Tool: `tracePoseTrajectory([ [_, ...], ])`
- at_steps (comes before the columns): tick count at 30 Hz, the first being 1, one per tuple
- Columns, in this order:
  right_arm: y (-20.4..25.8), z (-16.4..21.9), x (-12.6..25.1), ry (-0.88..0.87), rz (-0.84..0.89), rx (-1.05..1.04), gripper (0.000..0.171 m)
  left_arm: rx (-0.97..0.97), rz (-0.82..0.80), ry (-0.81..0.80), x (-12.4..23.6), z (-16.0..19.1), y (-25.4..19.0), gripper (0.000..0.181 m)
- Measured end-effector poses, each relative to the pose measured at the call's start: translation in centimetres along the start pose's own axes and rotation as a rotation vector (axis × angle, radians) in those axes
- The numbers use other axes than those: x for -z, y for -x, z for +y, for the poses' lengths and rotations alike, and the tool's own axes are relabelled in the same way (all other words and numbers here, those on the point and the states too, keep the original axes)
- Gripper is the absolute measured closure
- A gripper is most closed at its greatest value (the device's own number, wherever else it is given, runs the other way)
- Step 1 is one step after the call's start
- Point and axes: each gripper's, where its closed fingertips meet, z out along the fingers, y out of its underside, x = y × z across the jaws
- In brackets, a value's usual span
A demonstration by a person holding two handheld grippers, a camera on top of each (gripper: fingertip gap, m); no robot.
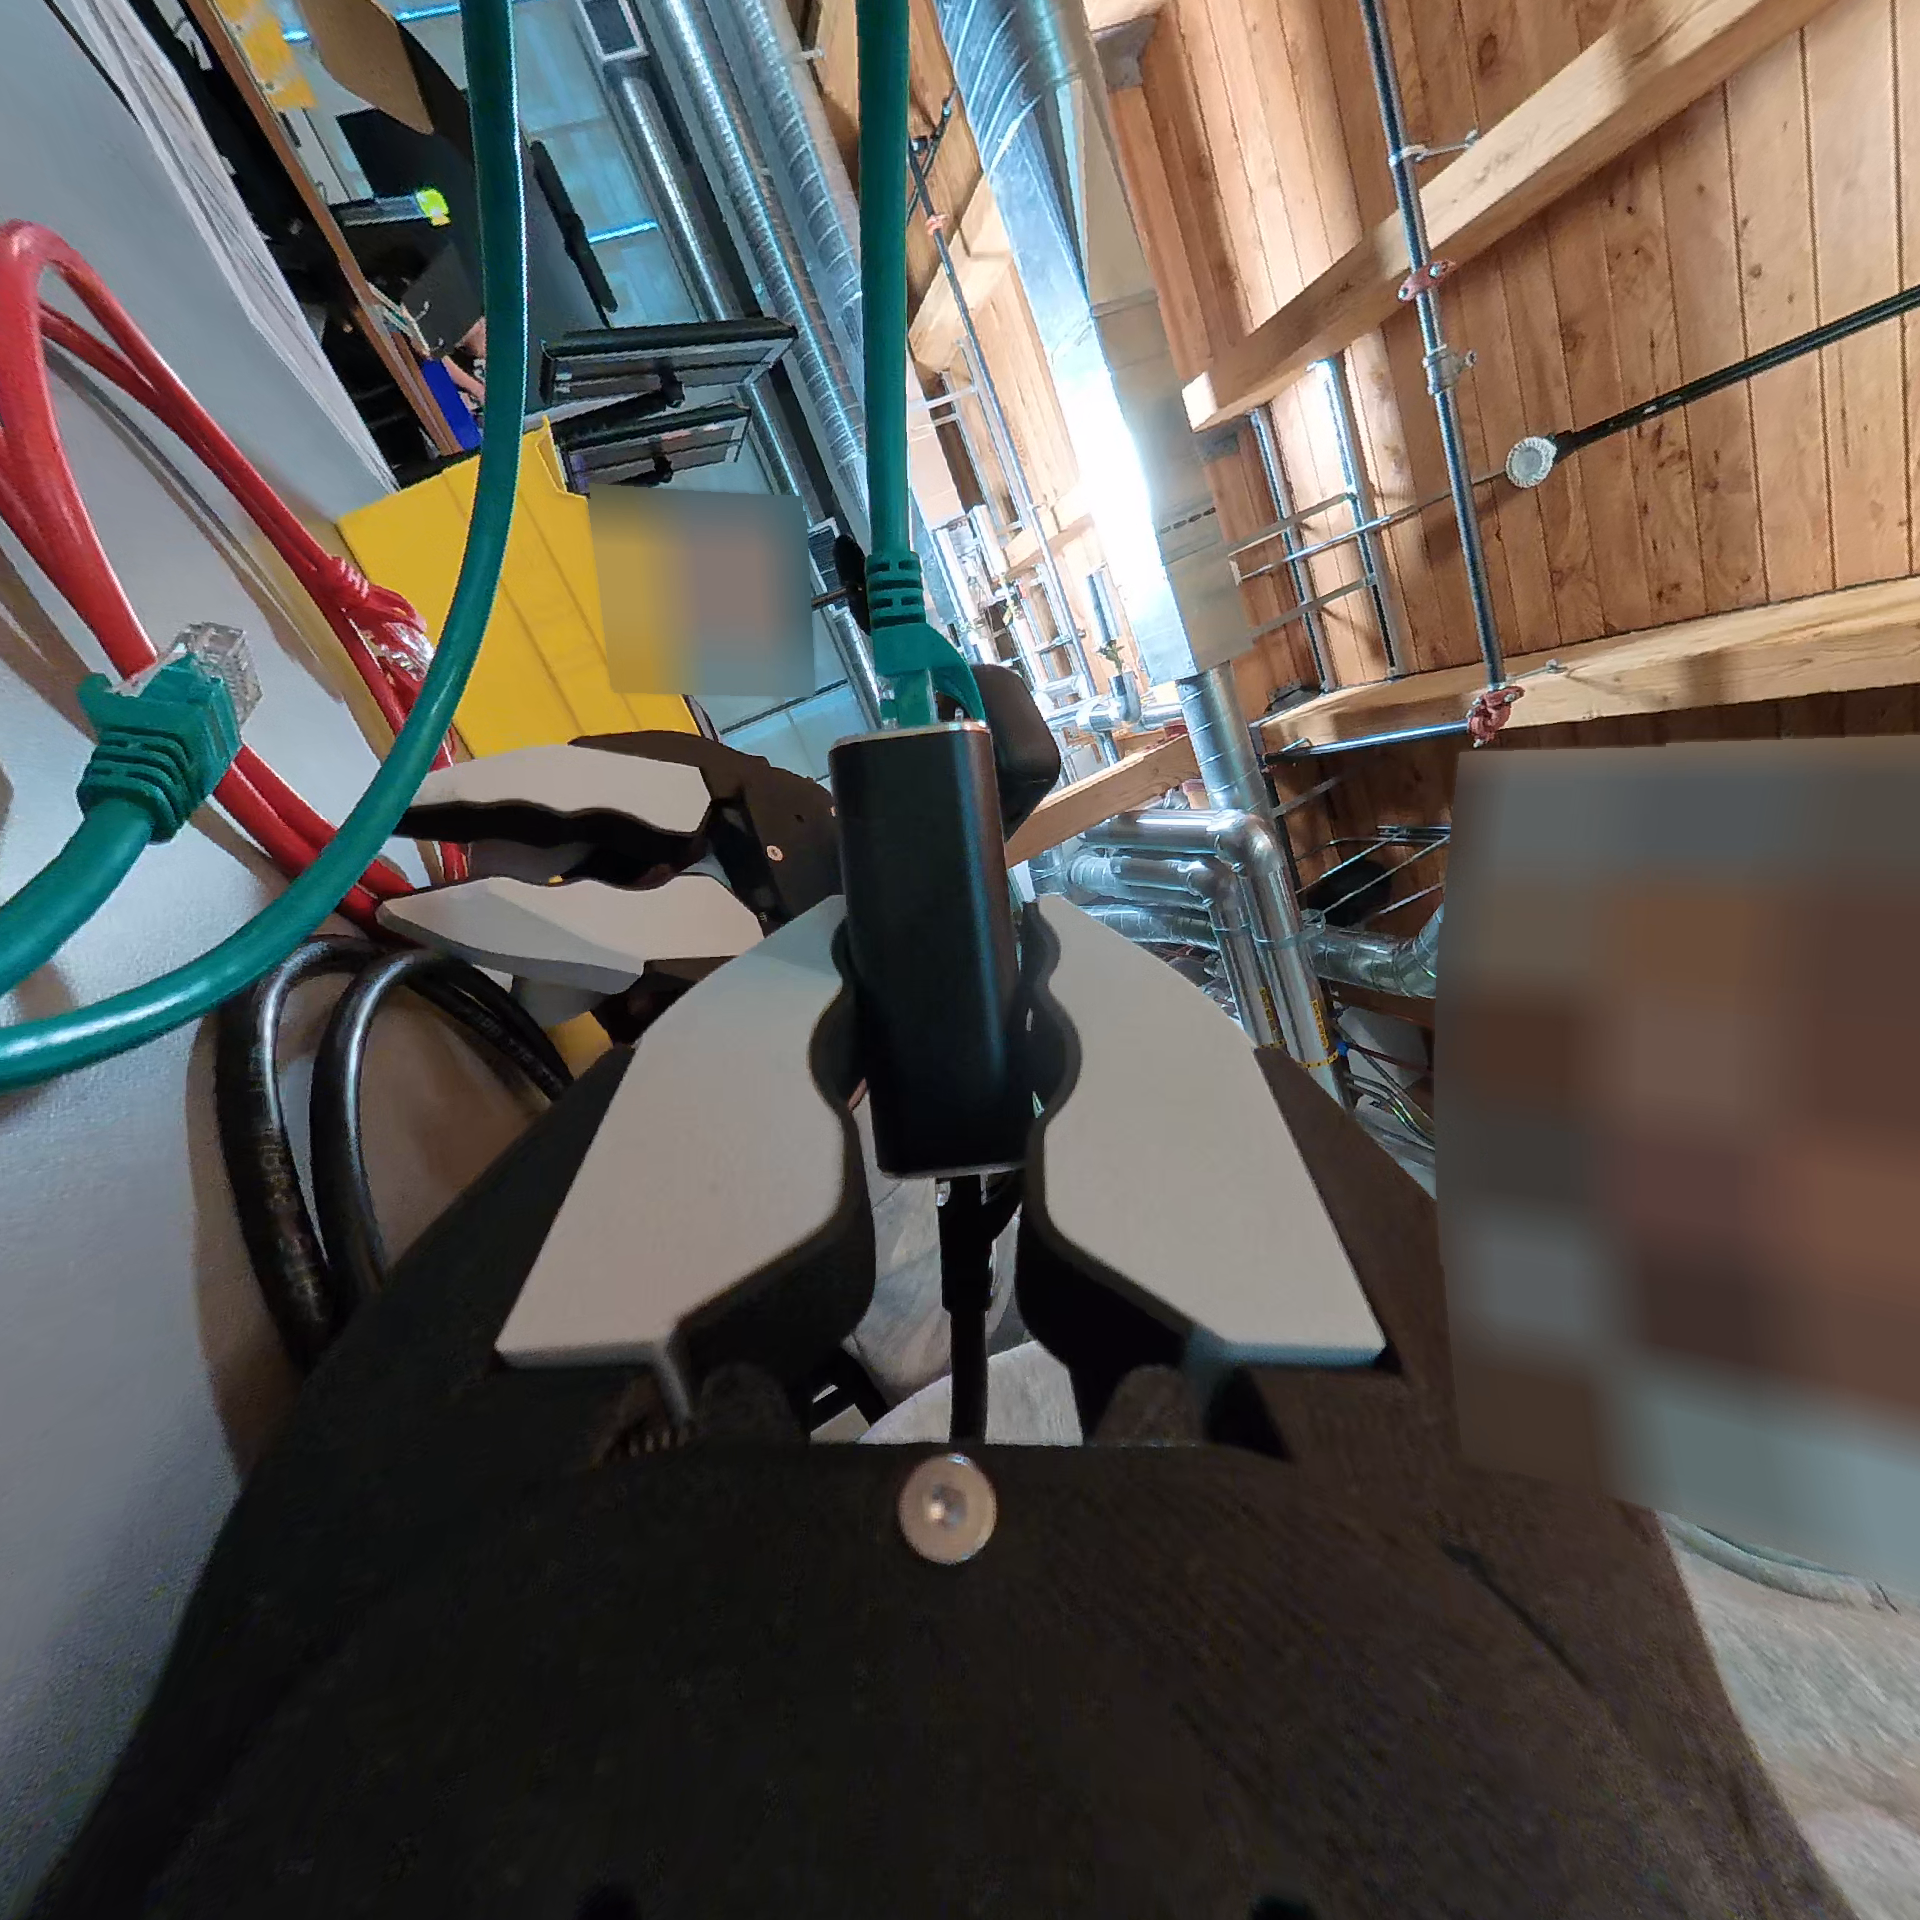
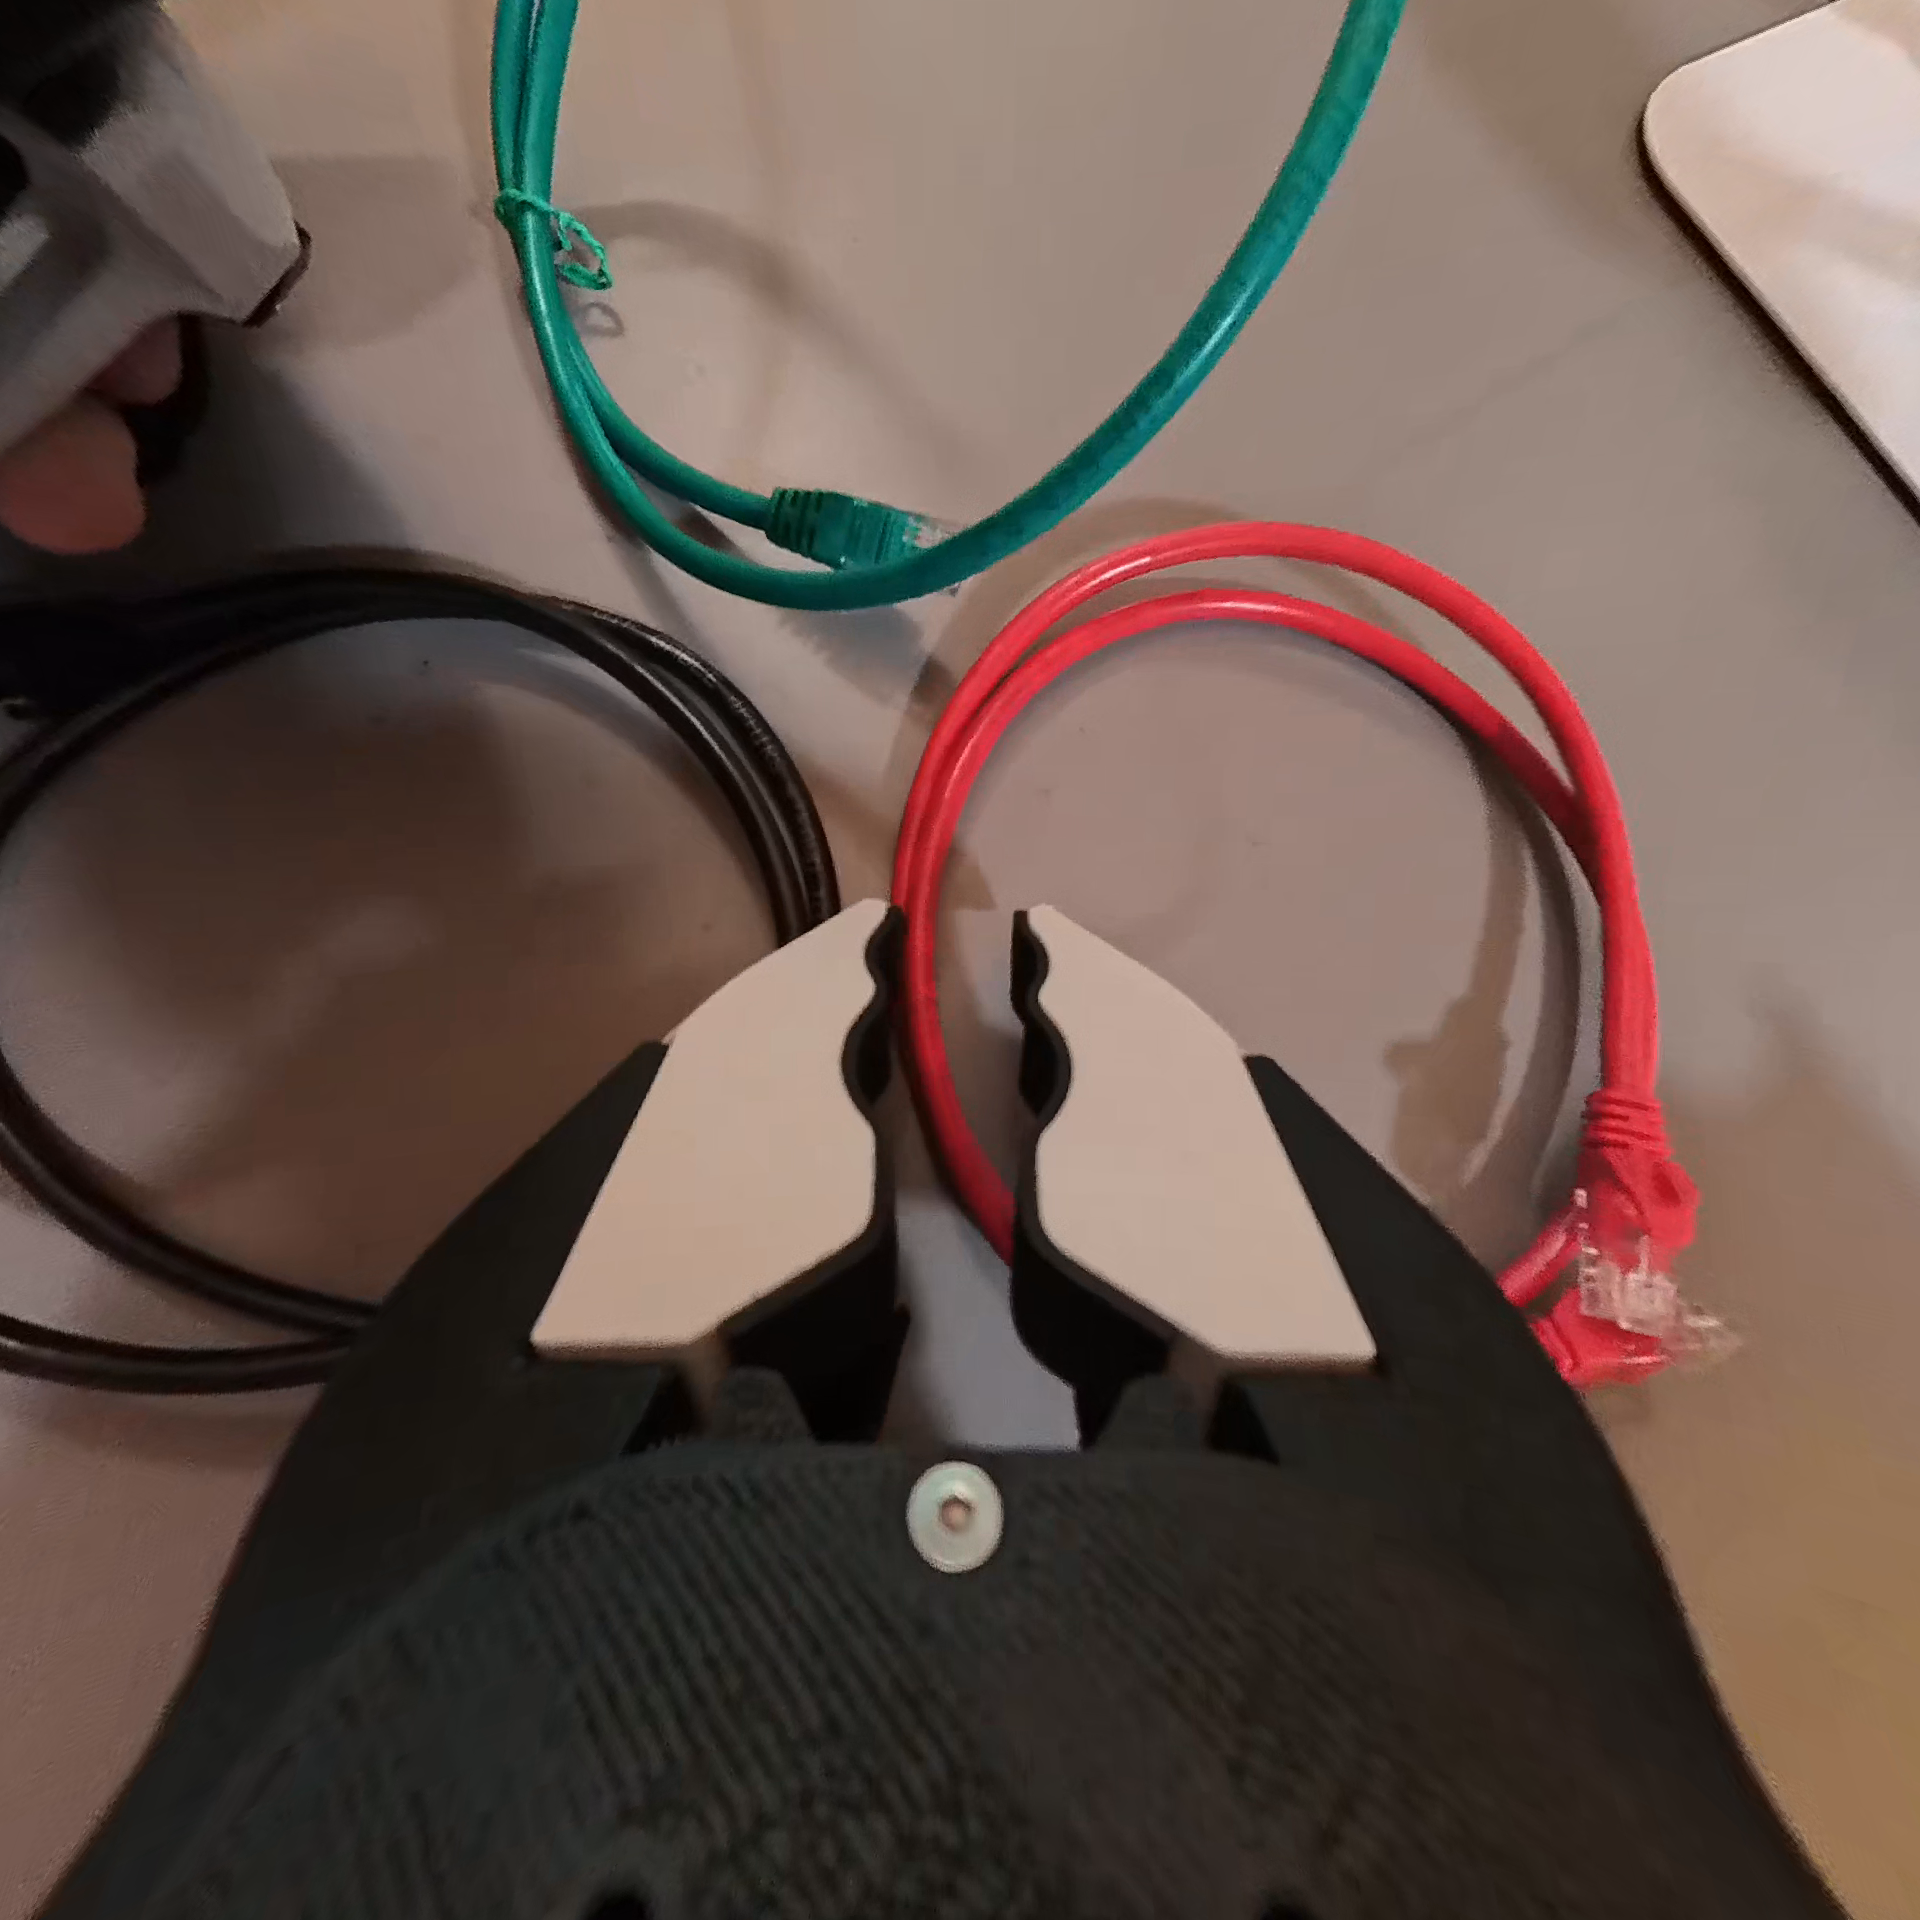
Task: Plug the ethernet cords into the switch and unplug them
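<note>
My left gripper [image 1: 935, 925] is shut on a small black switch [image 1: 925, 966] and holds it up off the table. One plug [image 1: 894, 613] of the green ethernet cord is seated in the switch's top end. The cord's other plug [image 1: 166, 738] lies free on the table, also seen in the right wrist view [image 2: 847, 530]. My right gripper [image 2: 953, 920] is open just above the table, jaws on either side of a strand of the looped red cord [image 2: 1247, 540]. It shows in the left wrist view [image 1: 400, 868] too. The red cord's two plugs [image 2: 1621, 1278] lie together at the right.
A coiled black cable [image 2: 727, 748] lies left of the red cord and runs from the switch's lower end. A white flat object [image 2: 1787, 239] sits at the table's far right corner. A yellow bin [image 1: 540, 582] stands behind. A hand [image 2: 73, 478] shows at the upper left.
</note>
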Motion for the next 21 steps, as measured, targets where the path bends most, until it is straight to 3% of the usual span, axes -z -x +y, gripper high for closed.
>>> tracePoseTrajectory([
  [4, 0.4, 0.6, 0.0, 0.046, -0.044, -0.027, 0.150, 0.000, 0.003, 0.000, 0.0, 0.0, -0.1, 0.155],
  [8, 1.0, 0.7, 0.0, 0.055, -0.071, -0.014, 0.163, 0.002, 0.004, 0.000, 0.0, 0.0, -0.1, 0.155],
  [13, 0.6, 0.5, 0.0, 0.056, -0.031, 0.009, 0.165, 0.002, 0.004, -0.003, 0.1, 0.0, -0.1, 0.155],
  [17, -1.3, -2.5, 2.2, -0.139, 0.012, -0.108, 0.165, 0.000, 0.004, -0.006, 0.1, -0.1, -0.1, 0.155],
  [21, -4.4, -5.6, 7.4, -0.418, 0.039, -0.266, 0.165, 0.004, 0.007, -0.010, 0.1, -0.1, -0.1, 0.155],
])
